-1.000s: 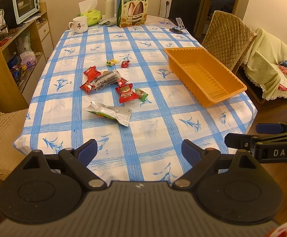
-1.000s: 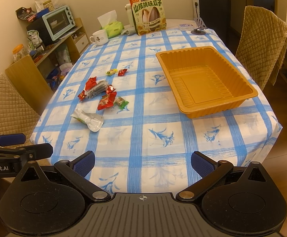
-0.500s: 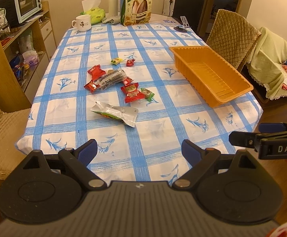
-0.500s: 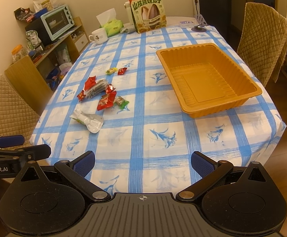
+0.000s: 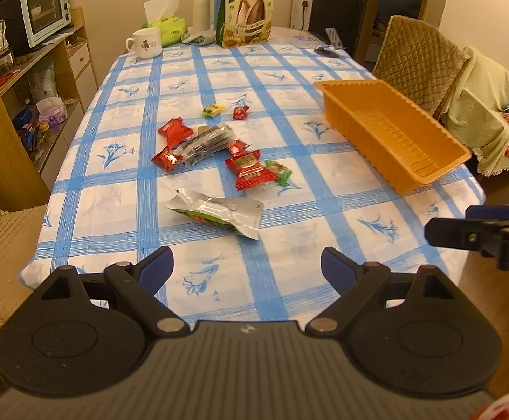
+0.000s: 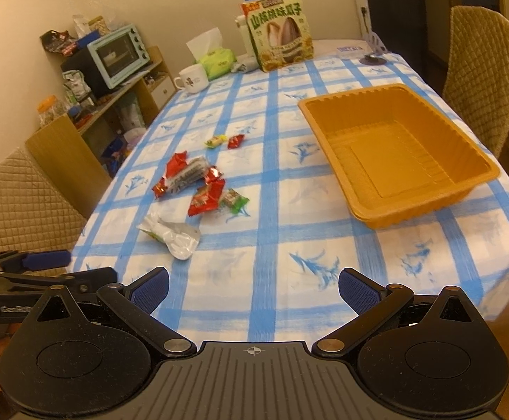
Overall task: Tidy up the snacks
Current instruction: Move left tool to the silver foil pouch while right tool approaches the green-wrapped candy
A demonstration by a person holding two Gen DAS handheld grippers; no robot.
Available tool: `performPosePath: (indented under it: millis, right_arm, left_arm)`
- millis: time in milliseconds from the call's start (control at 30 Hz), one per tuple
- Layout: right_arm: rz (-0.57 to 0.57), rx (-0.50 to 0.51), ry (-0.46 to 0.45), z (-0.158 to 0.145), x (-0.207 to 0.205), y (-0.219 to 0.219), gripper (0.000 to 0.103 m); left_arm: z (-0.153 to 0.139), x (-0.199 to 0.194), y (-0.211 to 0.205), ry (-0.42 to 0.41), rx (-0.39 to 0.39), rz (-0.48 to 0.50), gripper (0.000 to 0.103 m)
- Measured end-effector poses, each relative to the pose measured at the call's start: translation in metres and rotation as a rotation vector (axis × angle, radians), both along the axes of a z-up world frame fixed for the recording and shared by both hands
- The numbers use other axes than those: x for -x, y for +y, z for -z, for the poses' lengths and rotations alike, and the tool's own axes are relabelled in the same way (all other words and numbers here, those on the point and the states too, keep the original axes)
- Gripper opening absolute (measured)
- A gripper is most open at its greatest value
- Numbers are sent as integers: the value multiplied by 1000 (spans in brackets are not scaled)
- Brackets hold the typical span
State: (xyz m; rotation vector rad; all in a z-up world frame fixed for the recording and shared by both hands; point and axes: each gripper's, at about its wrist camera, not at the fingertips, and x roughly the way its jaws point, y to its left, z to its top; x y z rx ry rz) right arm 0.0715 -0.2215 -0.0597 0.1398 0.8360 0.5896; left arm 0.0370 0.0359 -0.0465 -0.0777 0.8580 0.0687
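Snacks [image 5: 219, 154]: a loose scatter of small wrapped packets on the left-centre of the blue-checked tablecloth [image 5: 289, 80], none yet sorted.

- Silver pouch [image 5: 215, 211]: nearest the table's front edge, lying flat and crumpled, apart from the rest; judged the easiest first pick for the left side.
- Red packets [image 5: 250, 171]: several, clustered with a grey-striped packet [image 5: 207, 141] and a green-wrapped piece [image 5: 279, 171]; some touch or overlap, so pinching one alone would call for care.
- Yellow candy [image 5: 214, 109] and small red candy [image 5: 240, 112]: a pair just beside each other, farther back.
- Orange tray [image 6: 394, 147]: bare inside, set on the right half of the table, well apart from the scatter; judged the intended receptacle, placed within the right side's reach.
- Left gripper [image 5: 247, 269]: fingers spread wide, holding nothing, poised before the front edge facing the silver pouch.
- Right gripper [image 6: 252, 287]: fingers likewise spread and unloaded, held off the front edge, looking between scatter and tray.
- Background items, not part of the sort: large seed bag [image 5: 249, 10], mug [image 5: 145, 43], tissue pack [image 5: 166, 24], toaster oven [image 5: 42, 10].

Status: approach stage; no transfer begun.
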Motion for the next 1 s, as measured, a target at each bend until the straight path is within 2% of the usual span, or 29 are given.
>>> performPosePath:
  millis: [300,433,633,1000]
  right_arm:
    - [-37,-4,-32,11,-21,20,103]
    - [-58,0,-35,17,-35,31,90]
    - [-70,18,-26,26,-61,46,82]
    - [-62,40,4,36,-98,60,80]
  left_arm:
    - [23,-33,17,26,24,-32,82]
    - [33,-50,19,45,42,-24,82]
    - [49,-72,23,71,74,-18,77]
    - [76,-108,41,142,130,-40,77]
